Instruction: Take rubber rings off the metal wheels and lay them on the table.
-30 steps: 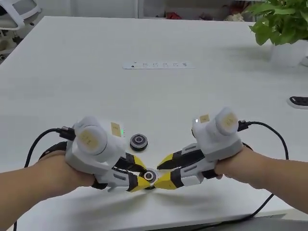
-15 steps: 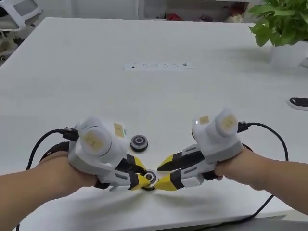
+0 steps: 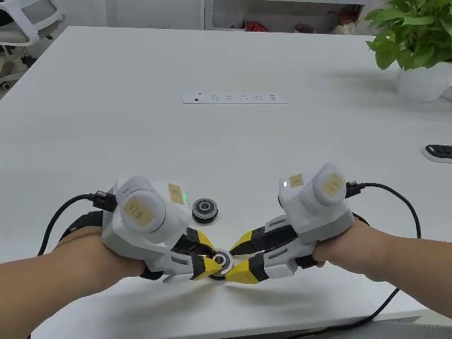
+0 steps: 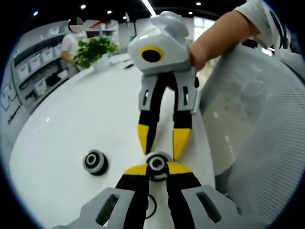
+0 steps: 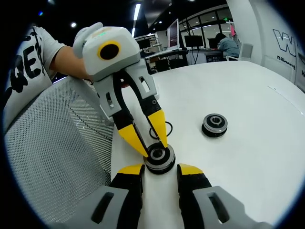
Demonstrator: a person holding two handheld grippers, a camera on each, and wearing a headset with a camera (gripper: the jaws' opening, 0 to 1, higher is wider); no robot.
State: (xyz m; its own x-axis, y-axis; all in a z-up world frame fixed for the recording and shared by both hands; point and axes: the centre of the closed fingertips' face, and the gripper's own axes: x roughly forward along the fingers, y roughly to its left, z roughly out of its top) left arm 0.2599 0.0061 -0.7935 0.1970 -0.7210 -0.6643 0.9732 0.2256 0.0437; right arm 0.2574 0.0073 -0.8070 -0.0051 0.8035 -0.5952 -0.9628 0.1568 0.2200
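A small metal wheel [image 3: 221,260] with a black rubber ring sits near the table's front edge, between the two grippers. My left gripper [image 3: 207,258] comes in from the left, shut on the wheel [image 4: 157,163]. Facing it from the right, my right gripper [image 3: 237,260] is open, its yellow tips on either side of the wheel's [image 5: 159,158] rim. A second ringed wheel [image 3: 205,207] stands on the table just behind. One loose thin black ring [image 5: 162,128] lies flat on the table under the left gripper [image 5: 155,143].
A white power strip [image 3: 234,97] lies at mid-table. A potted plant [image 3: 417,35] and a black object [image 3: 439,150] are at the far right. Cables trail from both grippers. A mesh chair [image 4: 252,124] stands at the table's front edge [image 3: 212,321].
Both grippers stay at the wheel and have sunk slightly toward the front edge. The head camera has shifted a little.
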